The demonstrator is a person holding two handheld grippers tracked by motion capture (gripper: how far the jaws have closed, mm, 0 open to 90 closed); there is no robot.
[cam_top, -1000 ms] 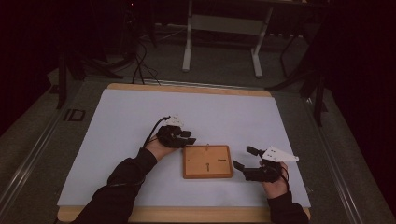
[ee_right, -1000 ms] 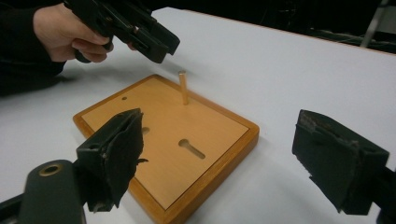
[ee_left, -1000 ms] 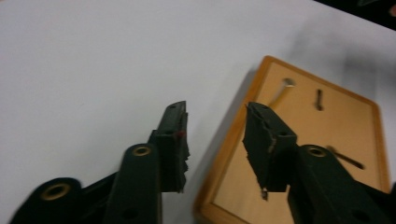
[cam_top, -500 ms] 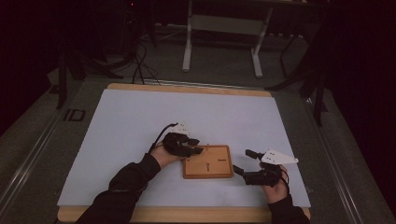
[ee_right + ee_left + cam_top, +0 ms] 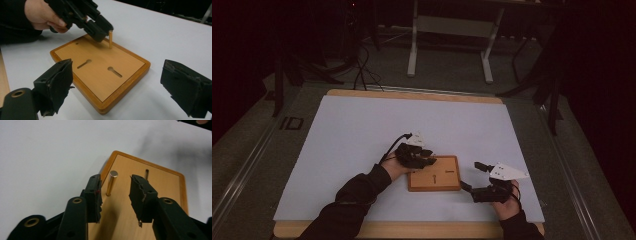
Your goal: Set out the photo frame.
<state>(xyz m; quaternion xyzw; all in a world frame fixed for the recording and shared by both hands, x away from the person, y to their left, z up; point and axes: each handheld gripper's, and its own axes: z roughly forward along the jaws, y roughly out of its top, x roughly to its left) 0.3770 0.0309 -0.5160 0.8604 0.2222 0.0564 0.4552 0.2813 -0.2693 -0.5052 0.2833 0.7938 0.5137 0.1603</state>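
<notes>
A short brass pin stands upright in a wooden board, near the board's far left corner as the high view shows it; a thinner dark peg stands in the board a little way off from it. The board is a flat, light-coloured rectangle with a raised darker rim and two keyhole-shaped slots cut into its face. It lies on the white sheet that covers the desk, towards the near edge. The left gripper is over that corner, its fingers apart on either side of the pin and not touching it; they have just been closing in, with the pin between them. In the right gripper view the left gripper's tip sits just beside the pin. The right gripper hangs low at the board's right side, near its front corner, with its fingers spread wide apart and holding nothing; they have just been opening.
</notes>
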